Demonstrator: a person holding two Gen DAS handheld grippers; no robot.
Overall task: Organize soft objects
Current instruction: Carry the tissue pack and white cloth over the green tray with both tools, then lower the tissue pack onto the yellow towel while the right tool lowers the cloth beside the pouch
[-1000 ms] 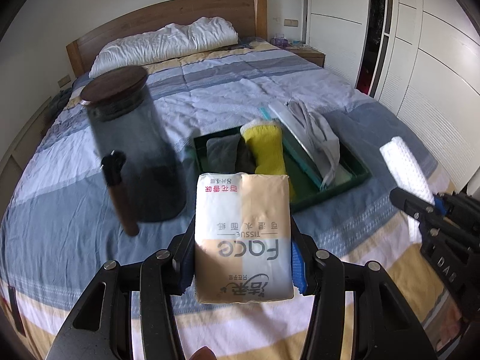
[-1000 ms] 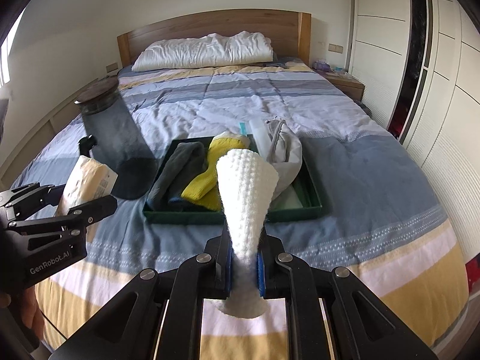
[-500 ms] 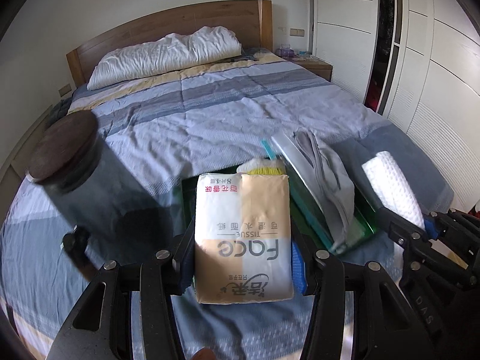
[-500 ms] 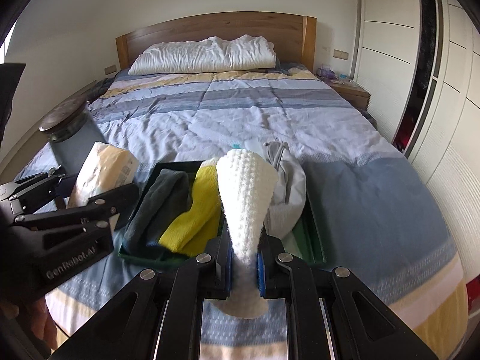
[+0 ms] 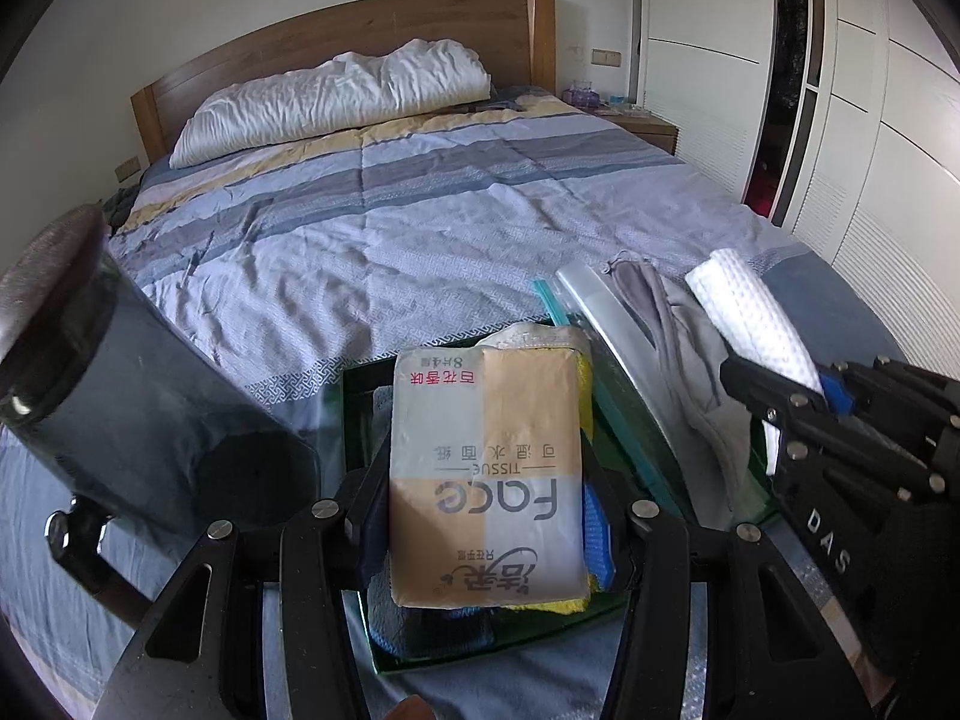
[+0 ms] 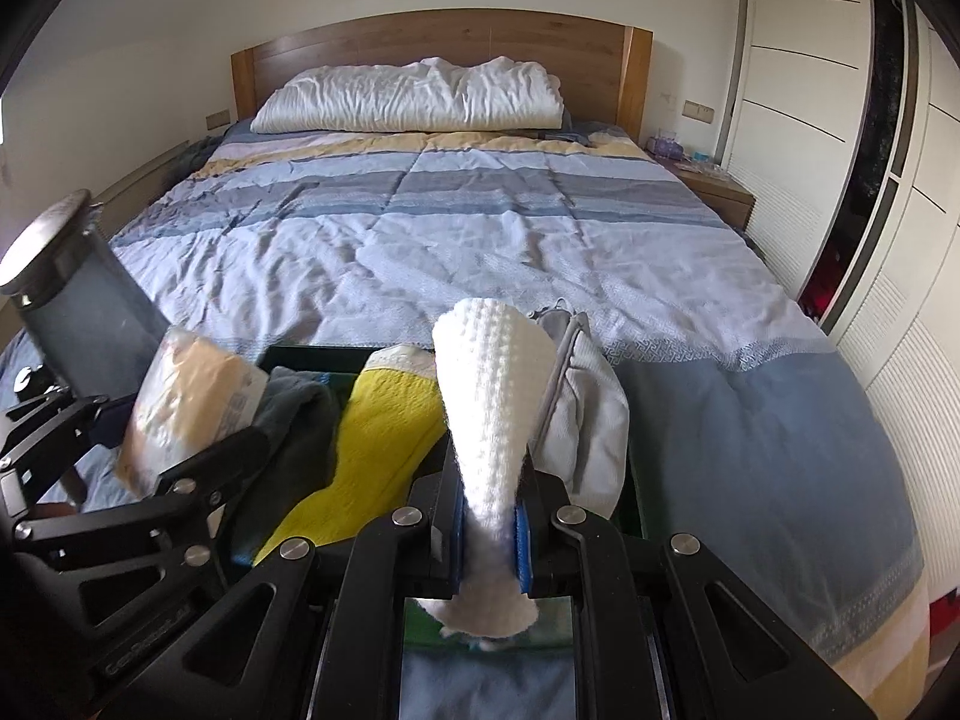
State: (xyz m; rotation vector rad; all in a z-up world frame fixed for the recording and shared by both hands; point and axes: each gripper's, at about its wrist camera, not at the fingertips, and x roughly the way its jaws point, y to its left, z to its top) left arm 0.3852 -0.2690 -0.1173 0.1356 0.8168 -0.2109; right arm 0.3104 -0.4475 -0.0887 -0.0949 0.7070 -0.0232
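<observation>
My left gripper (image 5: 486,516) is shut on a pack of face tissues (image 5: 486,462) and holds it just over the green tray (image 5: 354,384) on the bed. The pack also shows in the right wrist view (image 6: 192,402). My right gripper (image 6: 491,531) is shut on a rolled white towel (image 6: 489,390), held over the tray's right part; the towel shows in the left wrist view (image 5: 750,312). In the tray lie a yellow cloth (image 6: 378,438), a dark grey cloth (image 6: 294,414) and a light grey garment (image 6: 591,420).
A tall dark glass jar with a wooden lid (image 5: 108,384) stands on the bed left of the tray. A white pillow (image 6: 414,96) lies at the wooden headboard. A nightstand (image 6: 714,192) and white wardrobe doors (image 6: 840,138) are on the right.
Both grippers have moved forward and down over the tray with their loads. The tray and jar now sit much closer in both views.
</observation>
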